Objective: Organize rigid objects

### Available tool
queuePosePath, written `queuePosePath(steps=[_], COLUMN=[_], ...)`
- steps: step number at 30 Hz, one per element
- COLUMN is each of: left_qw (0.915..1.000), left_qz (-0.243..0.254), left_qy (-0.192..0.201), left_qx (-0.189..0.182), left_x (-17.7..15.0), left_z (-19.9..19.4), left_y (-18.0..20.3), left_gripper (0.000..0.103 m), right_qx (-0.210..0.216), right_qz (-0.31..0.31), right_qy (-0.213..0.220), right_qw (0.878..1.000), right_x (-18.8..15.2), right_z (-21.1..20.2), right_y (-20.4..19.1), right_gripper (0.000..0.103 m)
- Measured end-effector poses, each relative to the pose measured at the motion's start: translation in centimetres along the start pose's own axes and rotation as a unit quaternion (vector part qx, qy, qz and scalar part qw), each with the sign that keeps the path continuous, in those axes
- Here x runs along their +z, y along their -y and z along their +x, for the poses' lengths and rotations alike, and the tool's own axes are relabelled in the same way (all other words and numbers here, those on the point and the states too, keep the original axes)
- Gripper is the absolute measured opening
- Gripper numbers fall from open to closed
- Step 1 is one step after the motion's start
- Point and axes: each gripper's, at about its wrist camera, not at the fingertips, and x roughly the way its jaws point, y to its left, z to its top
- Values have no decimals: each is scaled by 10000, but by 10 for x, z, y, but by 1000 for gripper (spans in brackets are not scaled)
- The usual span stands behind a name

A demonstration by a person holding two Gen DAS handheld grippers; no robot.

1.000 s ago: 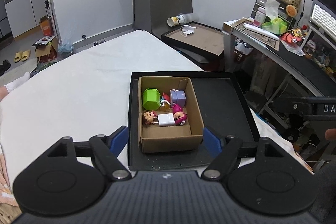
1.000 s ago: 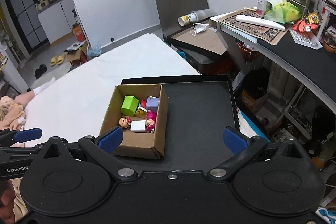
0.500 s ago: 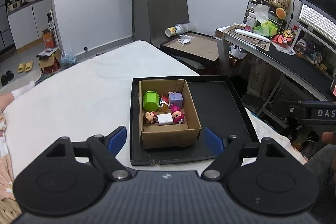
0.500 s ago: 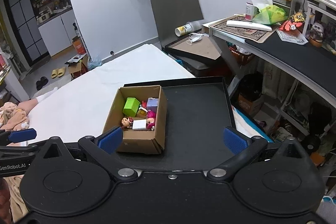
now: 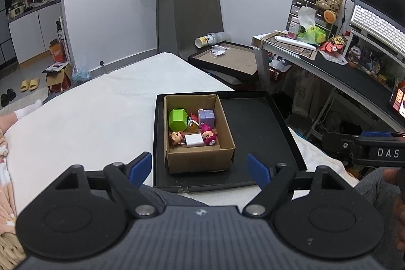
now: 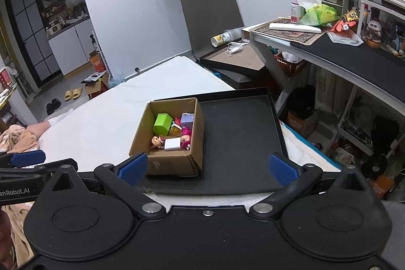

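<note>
A cardboard box stands in the left half of a black tray on a white bed. In the box lie a green hexagonal block, a lilac cube, a white charger, a pink figure, a brown-haired doll and a small yellow toy. My left gripper is open and empty, held back above the tray's near edge. My right gripper is open and empty, also near that edge.
The white bed spreads left of the tray. A grey chair and a second tray with a mask stand behind. A cluttered desk runs along the right. A person's leg shows under the left gripper.
Both grippers have pulled back and up from the tray, so the box looks smaller and farther. Both stay open and empty.
</note>
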Motion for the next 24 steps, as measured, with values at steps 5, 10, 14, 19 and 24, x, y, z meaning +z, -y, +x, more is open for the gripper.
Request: queuePosePath(steps=[5,10,14,19,24], left_qw=[9999,9999,9999,9999,9999], left_qz=[78,93,100,53,73], left_qy=[36,-62,-108,-70,-32], left_qx=[70,54,66,49,84], left_x=[-5,-15,-21,-25,-24], left_z=[-2,-2,-2,-7,-11], left_y=[3,2,0,-2,0], left_gripper=[82,82,82,82,82], right_qx=[46,17,-55,-37,-65], right_qz=[128,41,-33,-70,-86], right_qy=[51,4,13,28,36], right_qw=[9999,10000,10000,10000,9999], right_x=[-10,-19,-25,-29,-31], right_z=[-6,-7,-9,-11,-14], right_y=[2,-4,-9,-13,-14], right_gripper=[103,103,103,103,103])
